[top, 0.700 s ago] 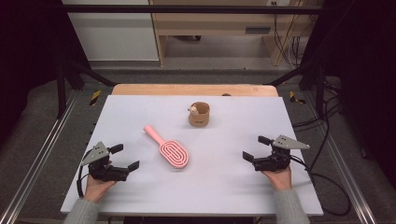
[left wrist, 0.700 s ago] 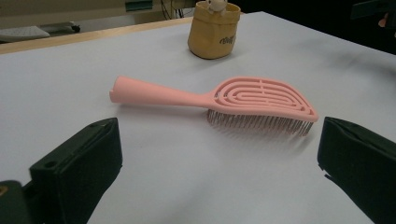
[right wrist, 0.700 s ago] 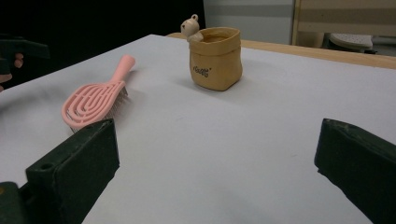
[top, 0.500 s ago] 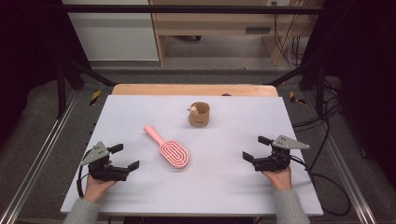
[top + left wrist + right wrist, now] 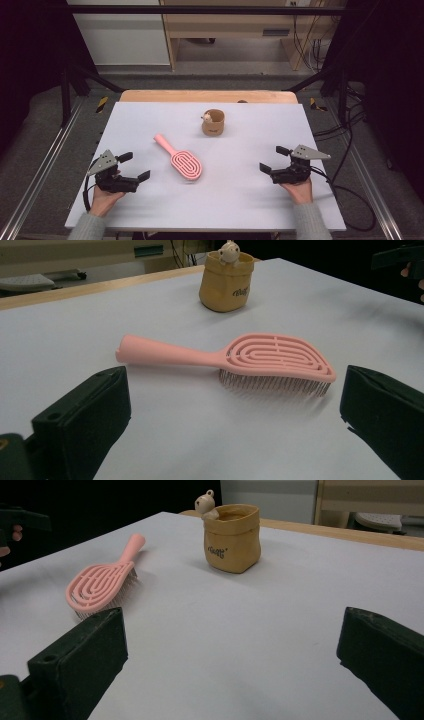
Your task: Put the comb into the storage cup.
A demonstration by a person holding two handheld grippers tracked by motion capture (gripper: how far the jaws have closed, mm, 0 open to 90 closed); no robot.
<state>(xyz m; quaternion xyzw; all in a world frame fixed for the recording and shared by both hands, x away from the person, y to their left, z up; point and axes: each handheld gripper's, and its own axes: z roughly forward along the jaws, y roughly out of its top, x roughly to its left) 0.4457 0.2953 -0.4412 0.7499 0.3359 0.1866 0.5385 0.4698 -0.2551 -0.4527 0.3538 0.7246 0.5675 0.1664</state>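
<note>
Nearest the person, the left claw (image 5: pixel 134 166) and the right claw (image 5: pixel 271 159) rest low on the pale worktop (image 5: pixel 240 200) at its two near corners, each with jaws spread wide and nothing between them; in each gripper view the jaws' bases are cut off by the bottom edge. Just beyond the left claw, well apart from the right, lies the pink hairbrush (image 5: pixel 180 159), bristles down and mostly hidden under its slotted head. Its long axis runs diagonally: the head points toward the near right, the handle toward the far left. Farther back, near the worktop's middle, stands a small tan pouch (image 5: pixel 213 123) with a pale figurine (image 5: pixel 205 502) peeking over its rim; the lettering on the pouch is too small to read.
</note>
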